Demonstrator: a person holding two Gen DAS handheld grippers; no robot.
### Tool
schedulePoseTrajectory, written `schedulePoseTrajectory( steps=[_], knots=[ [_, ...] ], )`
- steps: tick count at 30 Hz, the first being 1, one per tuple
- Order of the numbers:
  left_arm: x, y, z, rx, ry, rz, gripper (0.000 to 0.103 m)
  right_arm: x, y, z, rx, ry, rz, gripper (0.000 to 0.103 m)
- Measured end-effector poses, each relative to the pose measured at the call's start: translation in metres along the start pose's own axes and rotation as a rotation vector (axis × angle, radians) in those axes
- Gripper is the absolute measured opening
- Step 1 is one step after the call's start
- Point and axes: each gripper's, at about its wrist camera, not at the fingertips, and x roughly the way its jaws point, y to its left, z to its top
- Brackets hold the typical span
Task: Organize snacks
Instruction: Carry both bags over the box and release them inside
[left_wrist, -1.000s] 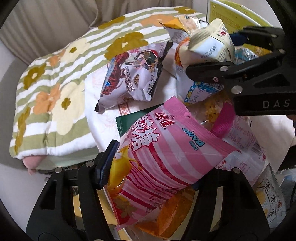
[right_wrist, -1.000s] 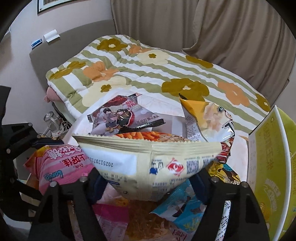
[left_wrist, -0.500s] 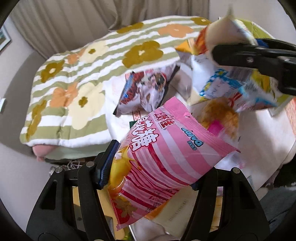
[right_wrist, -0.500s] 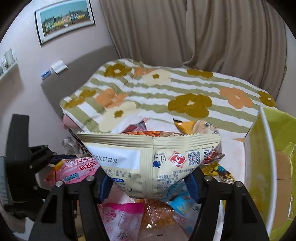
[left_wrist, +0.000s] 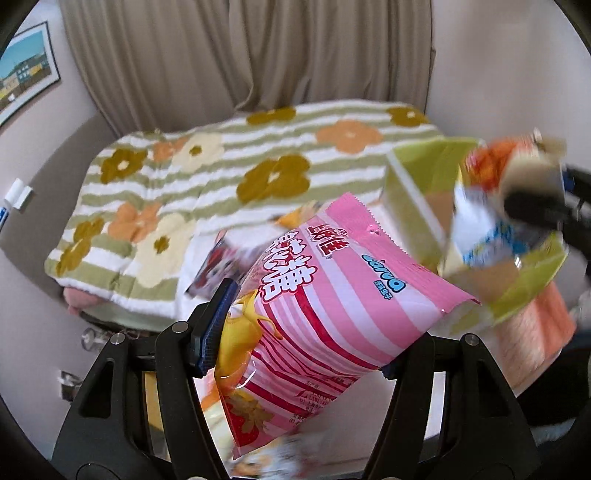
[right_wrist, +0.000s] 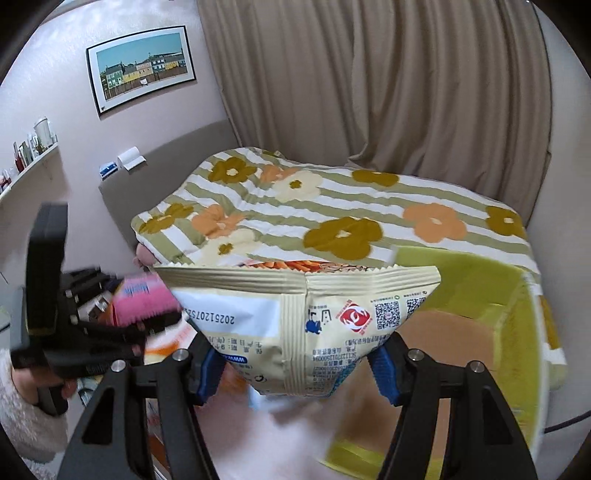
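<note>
My left gripper (left_wrist: 306, 332) is shut on a pink striped candy bag (left_wrist: 332, 295), which tilts up to the right in the left wrist view. My right gripper (right_wrist: 297, 369) is shut on a cream snack bag (right_wrist: 295, 314), held sideways with its printed back facing me. Both bags hang in the air above the bed. An open yellow-green cardboard box (right_wrist: 461, 273) stands just behind and right of the cream bag. In the left wrist view that box (left_wrist: 413, 206) shows at right, with the blurred cream bag (left_wrist: 487, 206) over it. The pink bag (right_wrist: 144, 299) sits at the left of the right wrist view.
A bed with a green-striped floral blanket (left_wrist: 221, 177) fills the middle, with curtains behind it. Another snack bag (left_wrist: 221, 262) lies on the white sheet below. An orange cloth (left_wrist: 535, 343) lies under the box. A sleeve (right_wrist: 22, 413) holds the left gripper. A wall shelf (right_wrist: 33, 158) is at left.
Both grippers have risen off the snack pile with their bags. The right one carried the cream bag rightwards over the box. The pile has dropped out of view.
</note>
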Motion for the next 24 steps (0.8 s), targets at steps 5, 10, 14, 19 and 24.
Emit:
schedulePoseTrajectory(
  steps=[5, 10, 14, 19, 24],
  knots=[
    [-0.010, -0.060, 0.032, 0.015, -0.041, -0.052, 0.061, -0.028, -0.046, -0.016, 0.035, 0.018, -0.043, 0.062],
    [0.001, -0.119, 0.058, 0.078, -0.035, -0.114, 0.061, -0.039, -0.085, -0.033, 0.108, 0.047, -0.101, 0.062],
    [0.027, -0.153, 0.069, 0.109, 0.016, -0.175, 0.061, -0.040, -0.113, -0.043, 0.162, 0.075, -0.154, 0.062],
    [0.070, -0.182, 0.074, 0.147, 0.112, -0.229, 0.061, -0.036, -0.138, -0.053, 0.217, 0.111, -0.190, 0.062],
    [0.091, -0.192, 0.082, 0.188, 0.136, -0.222, 0.078, -0.024, -0.154, -0.057, 0.252, 0.144, -0.202, 0.062]
  ],
)
